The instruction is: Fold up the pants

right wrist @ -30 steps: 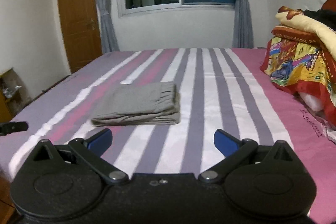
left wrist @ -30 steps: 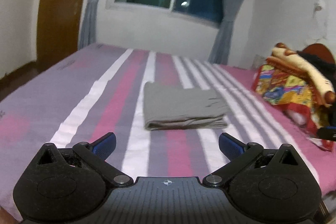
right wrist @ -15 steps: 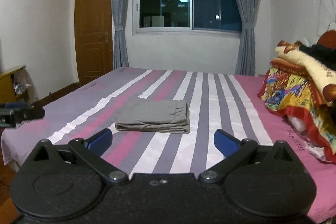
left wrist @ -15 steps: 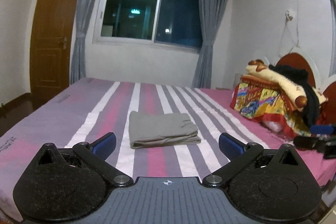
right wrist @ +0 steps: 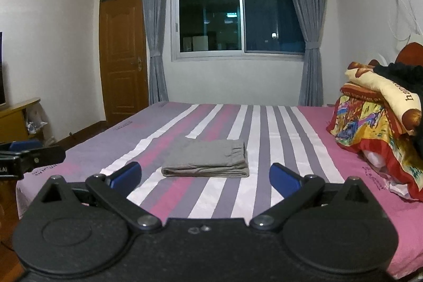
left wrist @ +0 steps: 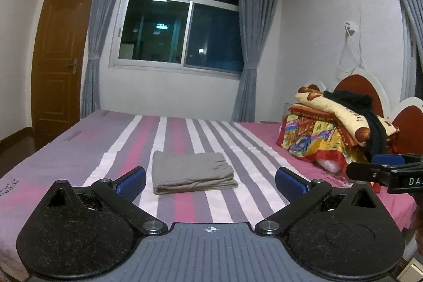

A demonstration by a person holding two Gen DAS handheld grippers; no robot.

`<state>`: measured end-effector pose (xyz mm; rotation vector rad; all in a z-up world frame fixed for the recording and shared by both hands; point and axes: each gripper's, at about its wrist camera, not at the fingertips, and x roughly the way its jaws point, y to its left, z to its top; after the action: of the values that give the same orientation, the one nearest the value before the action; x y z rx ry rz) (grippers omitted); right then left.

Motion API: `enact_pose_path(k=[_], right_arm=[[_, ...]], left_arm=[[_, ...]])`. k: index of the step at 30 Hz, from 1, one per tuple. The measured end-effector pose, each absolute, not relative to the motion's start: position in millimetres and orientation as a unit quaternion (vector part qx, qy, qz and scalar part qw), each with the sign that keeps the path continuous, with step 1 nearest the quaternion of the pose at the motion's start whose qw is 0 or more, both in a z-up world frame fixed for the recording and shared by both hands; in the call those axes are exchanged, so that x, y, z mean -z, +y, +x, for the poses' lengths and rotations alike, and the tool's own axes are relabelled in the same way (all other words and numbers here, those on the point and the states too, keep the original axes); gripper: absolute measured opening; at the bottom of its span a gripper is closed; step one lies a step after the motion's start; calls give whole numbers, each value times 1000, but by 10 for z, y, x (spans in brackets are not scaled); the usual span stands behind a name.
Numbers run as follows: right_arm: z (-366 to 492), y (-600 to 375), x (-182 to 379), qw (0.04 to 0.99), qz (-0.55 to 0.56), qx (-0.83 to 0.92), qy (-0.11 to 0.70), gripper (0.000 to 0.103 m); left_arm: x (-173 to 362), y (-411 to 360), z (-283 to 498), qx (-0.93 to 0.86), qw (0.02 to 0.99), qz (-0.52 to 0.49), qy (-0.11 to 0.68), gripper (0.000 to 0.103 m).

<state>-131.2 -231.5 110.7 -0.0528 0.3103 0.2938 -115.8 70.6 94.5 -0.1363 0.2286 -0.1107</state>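
Grey pants (left wrist: 192, 173) lie folded into a flat rectangle on the striped bed (left wrist: 79, 149); they also show in the right wrist view (right wrist: 207, 158). My left gripper (left wrist: 210, 183) is open and empty, held back from the bed's near edge with the pants beyond its fingers. My right gripper (right wrist: 205, 178) is open and empty, also back from the pants. The right gripper shows at the right edge of the left wrist view (left wrist: 383, 171). The left gripper shows at the left edge of the right wrist view (right wrist: 29, 156).
A pile of colourful bedding (left wrist: 330, 134) with a dark garment on top sits by the red headboard (left wrist: 357, 89) at the right. A window (left wrist: 182, 33) with grey curtains is behind the bed. A wooden door (left wrist: 60, 70) and a low cabinet (right wrist: 15, 118) stand left.
Both grippers have pulled back and risen away from the folded pants, which now look smaller and farther off. Each gripper has come into the other's view. The pants have not moved.
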Motion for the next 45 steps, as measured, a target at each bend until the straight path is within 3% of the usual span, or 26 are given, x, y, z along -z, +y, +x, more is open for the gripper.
enact_pose_path(k=[45], right_arm=[[-1521,-2297,-1130,981,-18,-134,139,103]], left_arm=[[-922,646,-1163,63,989,-61,115,103]])
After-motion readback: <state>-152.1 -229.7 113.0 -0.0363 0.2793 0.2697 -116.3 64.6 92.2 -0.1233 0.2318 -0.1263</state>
